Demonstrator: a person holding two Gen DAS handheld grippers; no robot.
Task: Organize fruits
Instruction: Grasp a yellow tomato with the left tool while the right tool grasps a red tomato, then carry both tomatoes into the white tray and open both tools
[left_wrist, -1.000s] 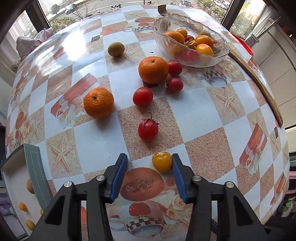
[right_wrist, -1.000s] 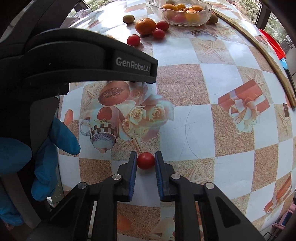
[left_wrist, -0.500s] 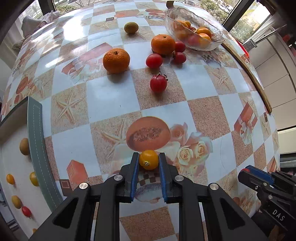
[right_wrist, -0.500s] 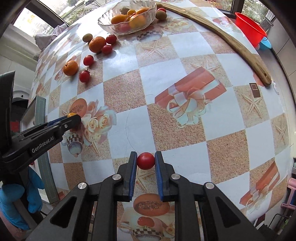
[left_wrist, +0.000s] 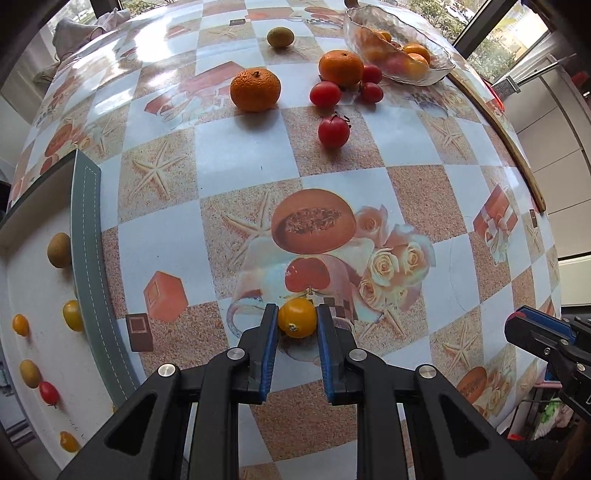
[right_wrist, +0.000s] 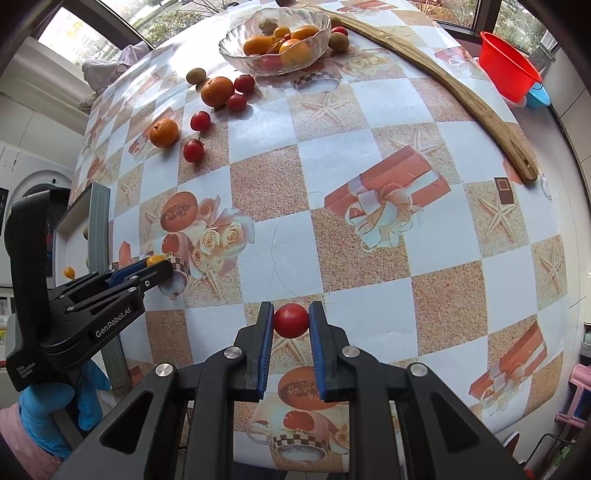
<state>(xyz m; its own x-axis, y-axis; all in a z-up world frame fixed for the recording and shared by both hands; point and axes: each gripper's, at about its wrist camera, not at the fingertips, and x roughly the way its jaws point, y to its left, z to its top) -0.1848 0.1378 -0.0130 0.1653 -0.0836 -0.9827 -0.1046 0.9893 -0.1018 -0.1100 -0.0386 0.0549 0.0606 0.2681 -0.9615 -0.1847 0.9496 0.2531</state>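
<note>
My left gripper (left_wrist: 297, 320) is shut on a yellow cherry tomato (left_wrist: 297, 323) and holds it above the table near its front left. It also shows in the right wrist view (right_wrist: 155, 271). My right gripper (right_wrist: 291, 320) is shut on a red cherry tomato (right_wrist: 291, 320) above the table's front. Two oranges (left_wrist: 255, 89) (left_wrist: 340, 67), several red tomatoes (left_wrist: 333, 132) and a green fruit (left_wrist: 280, 37) lie loose at the far side. A glass bowl (left_wrist: 436, 68) holds more fruit.
A white tray (left_wrist: 44, 350) with a grey-green rim (left_wrist: 86, 258) stands at the left edge and holds several small fruits. A long wooden stick (right_wrist: 443, 85) lies along the right edge. A red basin (right_wrist: 508, 75) stands beyond it.
My left gripper closed on the yellow tomato, lifted it and drew back toward the tray. My right gripper kept its red tomato and moved back and right.
</note>
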